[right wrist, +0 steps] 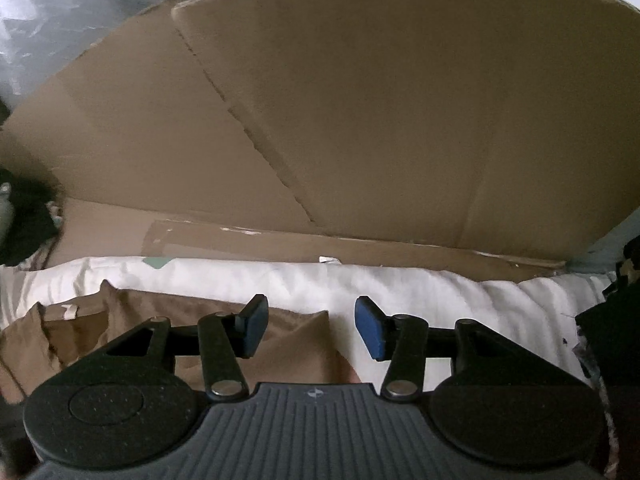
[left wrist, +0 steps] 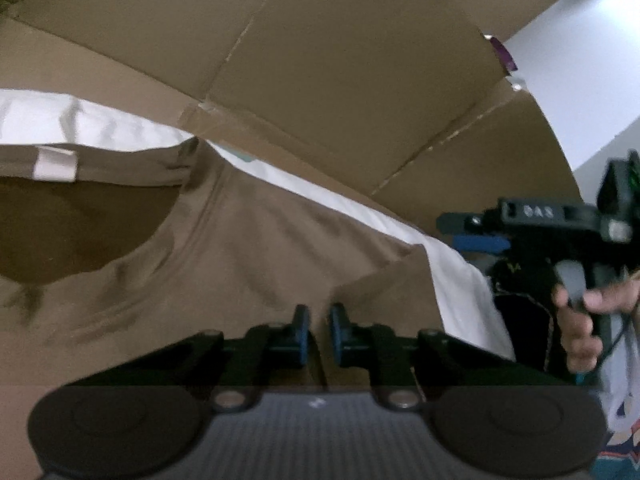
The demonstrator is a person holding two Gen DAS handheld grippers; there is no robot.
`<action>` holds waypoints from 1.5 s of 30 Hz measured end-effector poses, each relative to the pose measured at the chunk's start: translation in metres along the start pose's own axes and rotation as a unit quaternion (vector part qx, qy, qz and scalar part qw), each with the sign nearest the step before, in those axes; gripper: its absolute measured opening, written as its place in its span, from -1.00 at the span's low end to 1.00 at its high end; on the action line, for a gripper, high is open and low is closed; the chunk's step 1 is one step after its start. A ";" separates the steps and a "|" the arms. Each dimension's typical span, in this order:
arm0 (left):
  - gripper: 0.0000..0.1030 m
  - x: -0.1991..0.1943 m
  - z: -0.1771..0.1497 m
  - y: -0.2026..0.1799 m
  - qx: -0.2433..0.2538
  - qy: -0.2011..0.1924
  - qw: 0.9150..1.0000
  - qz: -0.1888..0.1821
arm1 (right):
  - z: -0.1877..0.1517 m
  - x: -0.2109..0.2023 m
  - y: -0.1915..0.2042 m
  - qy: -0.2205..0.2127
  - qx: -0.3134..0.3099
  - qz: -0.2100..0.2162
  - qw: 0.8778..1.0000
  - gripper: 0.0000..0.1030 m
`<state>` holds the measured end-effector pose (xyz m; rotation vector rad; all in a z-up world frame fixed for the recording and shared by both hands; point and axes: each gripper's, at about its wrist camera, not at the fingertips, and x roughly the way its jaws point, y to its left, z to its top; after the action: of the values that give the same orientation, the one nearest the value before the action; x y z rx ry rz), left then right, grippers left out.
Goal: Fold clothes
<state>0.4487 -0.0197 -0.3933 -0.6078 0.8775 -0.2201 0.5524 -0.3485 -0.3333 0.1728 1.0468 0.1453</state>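
A brown T-shirt (left wrist: 248, 248) lies on a white sheet (left wrist: 460, 280), its collar and white neck label (left wrist: 54, 164) at the left. My left gripper (left wrist: 319, 334) sits low over the shirt near its sleeve, jaws nearly closed with a narrow gap; whether they pinch the cloth cannot be told. My right gripper (right wrist: 311, 330) is open and empty above the shirt's sleeve corner (right wrist: 304, 340), where the shirt meets the white sheet (right wrist: 400, 288). The right gripper also shows in the left wrist view (left wrist: 480, 244), held by a hand at the right.
Flattened brown cardboard (left wrist: 340, 80) stands behind the sheet and also fills the right wrist view (right wrist: 360, 120). Dark items (right wrist: 24, 216) lie at the left and dark objects (right wrist: 612, 328) at the right edge. A pale wall (left wrist: 592, 60) is at the upper right.
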 end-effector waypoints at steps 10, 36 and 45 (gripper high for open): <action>-0.99 -0.028 -0.005 0.001 -0.008 -0.021 1.000 0.014 | 0.009 0.034 0.020 0.098 0.012 -0.050 0.994 0.10; -0.88 0.018 -0.018 -0.032 0.138 -0.032 0.984 0.109 | 0.021 0.024 0.017 0.102 0.033 -0.048 0.993 0.10; -0.91 -0.029 -0.022 -0.050 0.089 -0.045 0.994 0.053 | 0.017 0.053 0.033 0.152 0.001 -0.106 0.983 0.10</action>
<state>0.4169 -0.0567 -0.3563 -0.4012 0.7901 -0.1710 0.5919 -0.3068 -0.3632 0.0393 1.3629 -0.0237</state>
